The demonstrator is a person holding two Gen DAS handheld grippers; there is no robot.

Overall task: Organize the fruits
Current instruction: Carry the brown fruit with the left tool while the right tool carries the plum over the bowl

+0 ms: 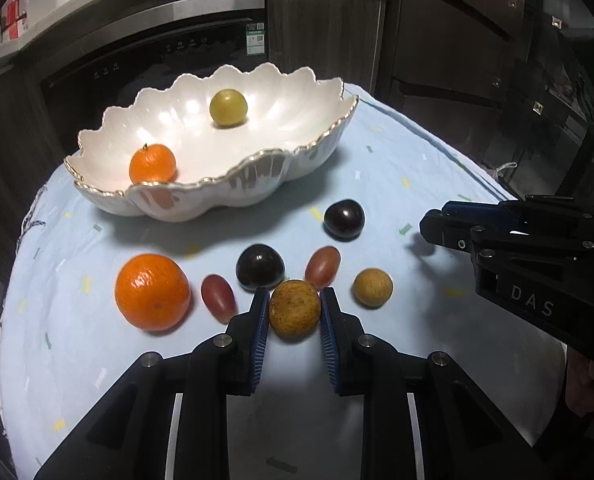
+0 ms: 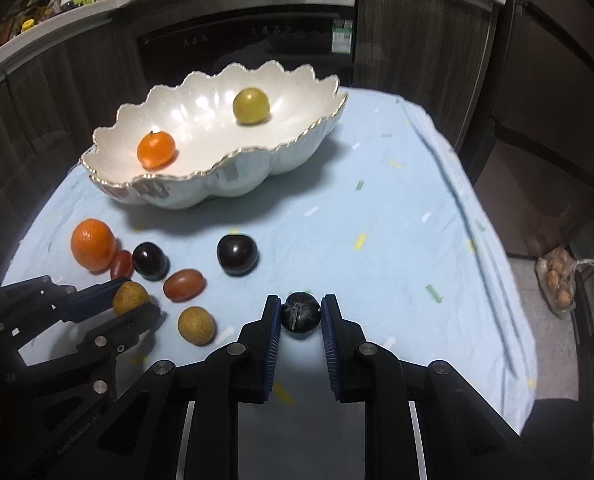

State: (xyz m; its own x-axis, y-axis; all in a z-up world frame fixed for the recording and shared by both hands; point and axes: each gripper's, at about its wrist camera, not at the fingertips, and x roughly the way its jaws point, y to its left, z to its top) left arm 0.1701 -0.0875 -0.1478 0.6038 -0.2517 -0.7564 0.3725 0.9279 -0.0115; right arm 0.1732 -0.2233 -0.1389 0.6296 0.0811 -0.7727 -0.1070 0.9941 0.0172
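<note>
My left gripper (image 1: 295, 308) is shut on a brown-yellow round fruit (image 1: 295, 307) resting on the blue cloth; the same gripper (image 2: 131, 300) shows at the left of the right wrist view. My right gripper (image 2: 300, 314) is shut on a small dark plum (image 2: 300, 313) near the cloth's front, and this gripper (image 1: 433, 226) reaches in from the right in the left wrist view. A white scalloped bowl (image 1: 257, 184) behind holds a small orange (image 1: 152, 163) and a yellow-green fruit (image 1: 228, 107). Loose on the cloth lie a big orange (image 1: 152, 291), two dark plums (image 1: 260, 267) (image 1: 343, 219), two red grape tomatoes (image 1: 218, 298) (image 1: 322, 266) and another brown-yellow fruit (image 1: 373, 287).
The light blue cloth (image 2: 397, 240) covers a small table whose edges drop off at left and right. Dark cabinets and an oven (image 2: 249, 40) stand behind. A plastic bag of food (image 2: 559, 282) lies on the floor at the right.
</note>
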